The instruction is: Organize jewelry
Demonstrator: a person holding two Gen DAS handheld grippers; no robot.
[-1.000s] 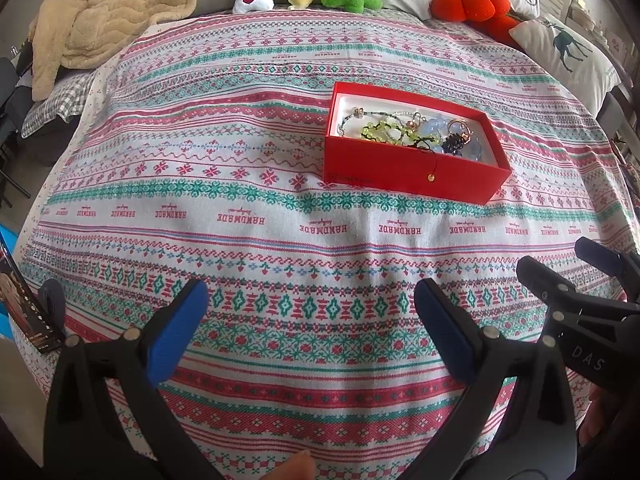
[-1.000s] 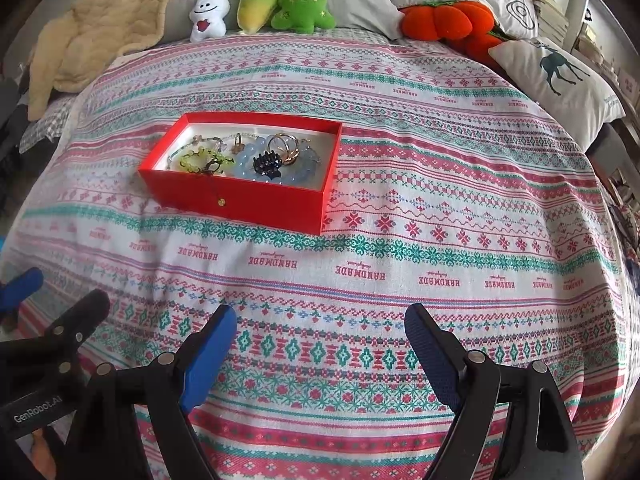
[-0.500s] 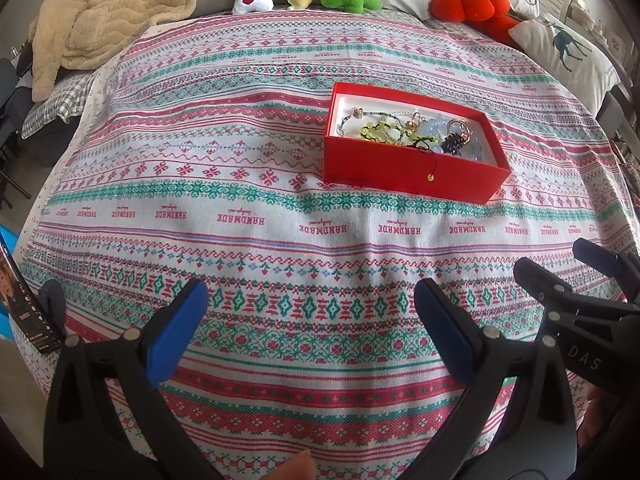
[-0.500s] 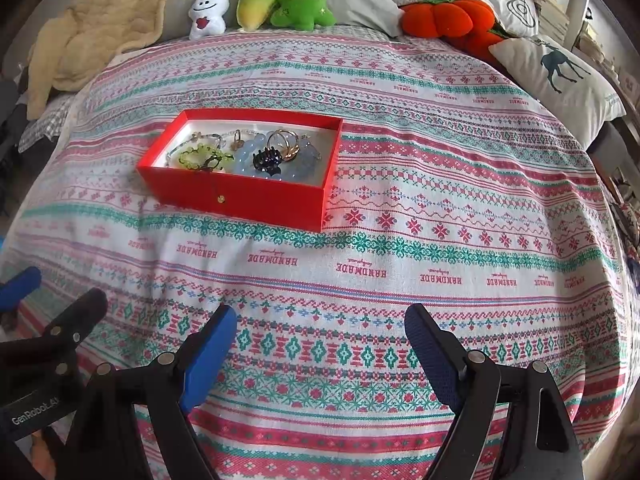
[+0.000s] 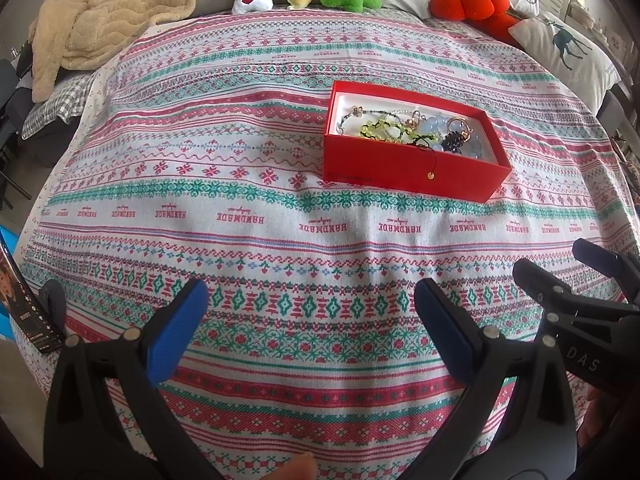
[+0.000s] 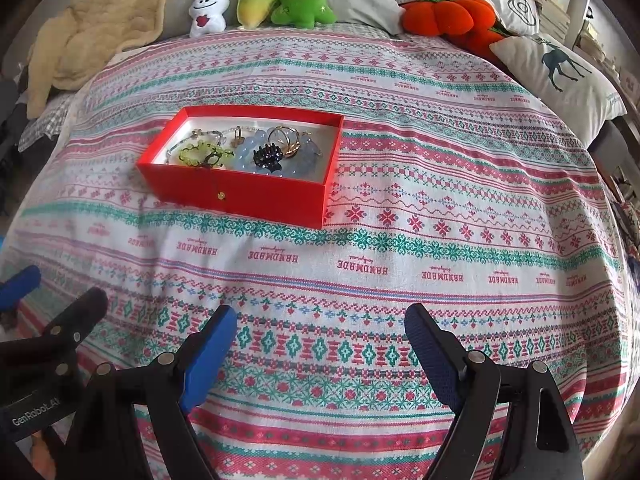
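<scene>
Two grippers poised over a bed, jewelry waiting in a red box.

Left wrist view: the left gripper [image 5: 310, 312] hangs jaws apart and empty above the patterned bedspread [image 5: 240, 160]; the red box [image 5: 412, 168] of tangled jewelry [image 5: 404, 130] lies ahead, to the right. Right wrist view: the right gripper [image 6: 320, 340], jaws likewise wide and empty, faces the box ahead, to the left.

So there's this open red box [image 6: 256, 196] with a white lining, no lid on it, sitting flat on the bed and turned a bit askew to the stripes of the cover. All the jewelry's jumbled together inside: a yellow-green beaded bracelet [image 6: 196, 152], a chunky pale blue bead bracelet [image 6: 248, 148], gold rings [image 6: 286, 140], a small black hair claw clip [image 6: 269, 157] on top of the blue beads, and a thin beaded chain [image 5: 384, 110] along the back. A black cord with a little gold disc [image 5: 431, 175] hangs over the front wall.
</scene>
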